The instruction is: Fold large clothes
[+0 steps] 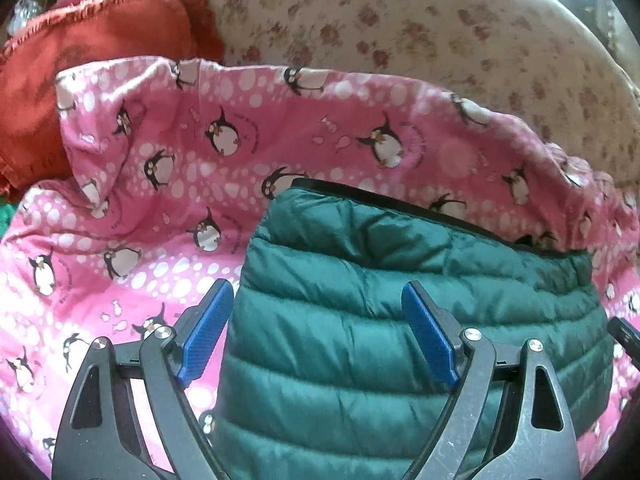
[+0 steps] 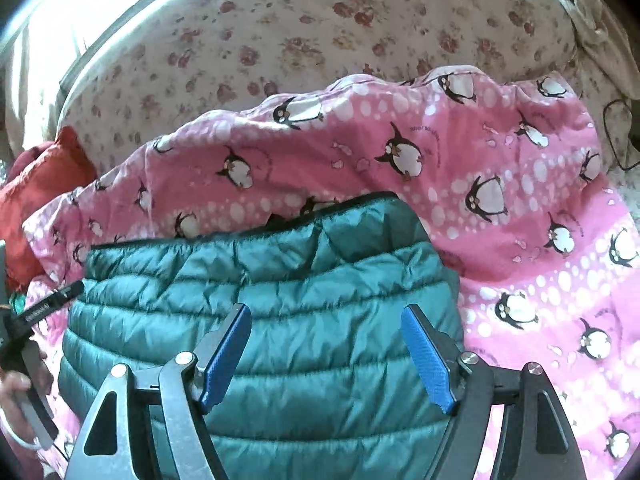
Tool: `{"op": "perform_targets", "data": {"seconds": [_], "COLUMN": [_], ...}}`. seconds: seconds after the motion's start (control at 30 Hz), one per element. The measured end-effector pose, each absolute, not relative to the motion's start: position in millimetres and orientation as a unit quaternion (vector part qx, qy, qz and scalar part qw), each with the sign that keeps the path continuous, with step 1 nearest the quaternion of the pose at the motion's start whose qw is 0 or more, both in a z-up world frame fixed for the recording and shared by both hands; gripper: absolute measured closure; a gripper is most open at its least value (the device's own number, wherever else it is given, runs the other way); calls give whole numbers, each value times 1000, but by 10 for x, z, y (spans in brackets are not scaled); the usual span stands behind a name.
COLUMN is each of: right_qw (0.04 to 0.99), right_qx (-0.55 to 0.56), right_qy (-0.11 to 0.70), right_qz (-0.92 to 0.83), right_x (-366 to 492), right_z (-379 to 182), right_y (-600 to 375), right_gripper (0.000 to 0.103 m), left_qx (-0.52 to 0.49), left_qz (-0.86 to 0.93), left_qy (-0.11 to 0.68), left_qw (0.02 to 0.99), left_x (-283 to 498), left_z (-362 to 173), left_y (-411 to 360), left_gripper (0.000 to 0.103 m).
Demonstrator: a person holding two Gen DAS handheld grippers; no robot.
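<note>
A dark green quilted puffer jacket point(image 1: 360, 240) point(image 2: 260, 280) lies folded into a compact block on a pink penguin-print blanket point(image 1: 160, 160) point(image 2: 520, 200). Its black-trimmed edge faces away from me. My left gripper point(image 1: 316, 286) hovers over the jacket's left part, open, blue pads apart with nothing pinched. My right gripper point(image 2: 326, 309) hovers over the jacket's right part, also open and empty. In the right wrist view a hand point(image 2: 12, 392) holds the left tool at the left edge.
The blanket lies on a bed with a cream floral sheet point(image 1: 400, 20) point(image 2: 280, 40). A red ruffled cushion or garment point(image 1: 100, 40) point(image 2: 40, 184) sits at the back left. A thin dark cable point(image 2: 616, 132) lies at the far right.
</note>
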State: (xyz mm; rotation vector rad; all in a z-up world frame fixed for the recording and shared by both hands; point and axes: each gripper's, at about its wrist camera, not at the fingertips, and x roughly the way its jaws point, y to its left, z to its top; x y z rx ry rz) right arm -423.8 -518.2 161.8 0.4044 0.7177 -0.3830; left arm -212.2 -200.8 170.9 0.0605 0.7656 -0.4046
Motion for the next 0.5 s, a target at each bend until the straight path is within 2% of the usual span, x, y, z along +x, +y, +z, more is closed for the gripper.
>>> {"op": "perform_targets", "data": {"seconds": [0.1, 0.2, 0.5], "right_qw": [875, 858, 877], "right_qx": [225, 236, 222], "right_qy": [372, 401, 371], "right_qz": [-214, -216, -210], "right_x": [-4214, -4169, -4503], "right_z": [1368, 1125, 1520], "right_y": [-5276, -5319, -5118], "right_gripper": [28, 22, 22], "left_qx": [37, 43, 31], "left_qz": [-200, -201, -207], "left_qy": [365, 364, 361], "left_qw": [909, 908, 909], "left_x": [-2250, -2367, -2697], "left_z": [1730, 1742, 1817], "left_y": [-1954, -1889, -1671], "left_gripper": [16, 16, 16]}}
